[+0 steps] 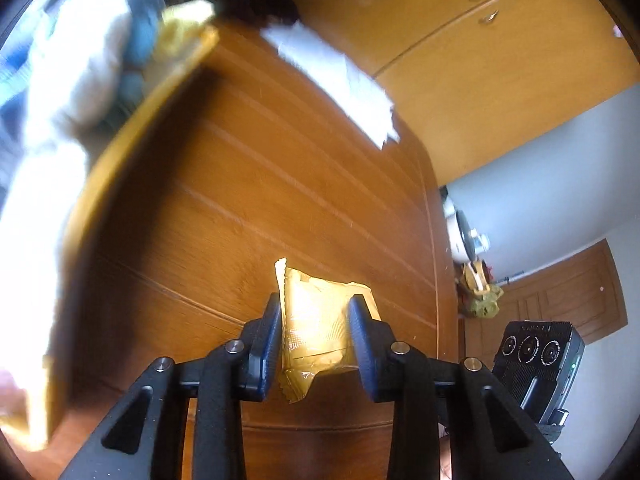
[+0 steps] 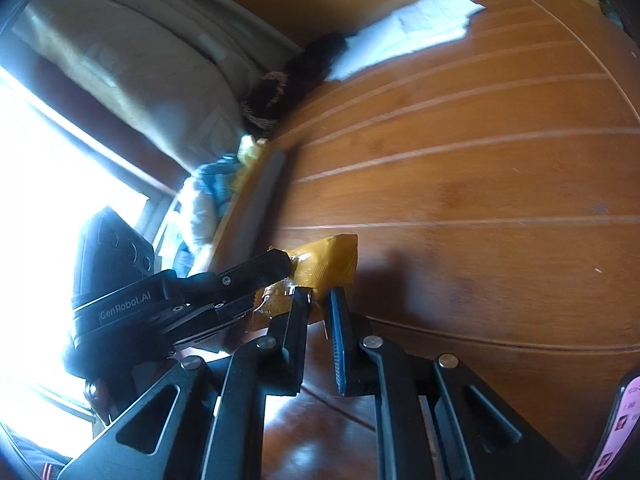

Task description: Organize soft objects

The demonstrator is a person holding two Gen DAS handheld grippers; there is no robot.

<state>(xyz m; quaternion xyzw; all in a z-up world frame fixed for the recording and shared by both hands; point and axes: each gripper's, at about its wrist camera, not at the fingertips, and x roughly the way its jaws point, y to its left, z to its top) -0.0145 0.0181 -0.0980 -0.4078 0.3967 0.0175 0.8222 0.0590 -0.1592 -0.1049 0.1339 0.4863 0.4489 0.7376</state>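
Gripping a golden snack packet [image 1: 316, 328] between the left gripper [image 1: 314, 320] pads, above the wooden table [image 1: 240, 184]. Pinching that packet's near corner in the narrowly closed right gripper [image 2: 318, 300].

Two grippers meeting at a gold packet on a wooden tabletop

The right gripper [image 2: 318, 300], jaws nearly together, is pinching the near edge of the gold packet [image 2: 328, 258] while the left gripper [image 2: 280, 276] is reaching in from the left side, clamping the same packet; white papers [image 2: 404, 34] are lying at the tabletop's [image 2: 480, 168] far edge.
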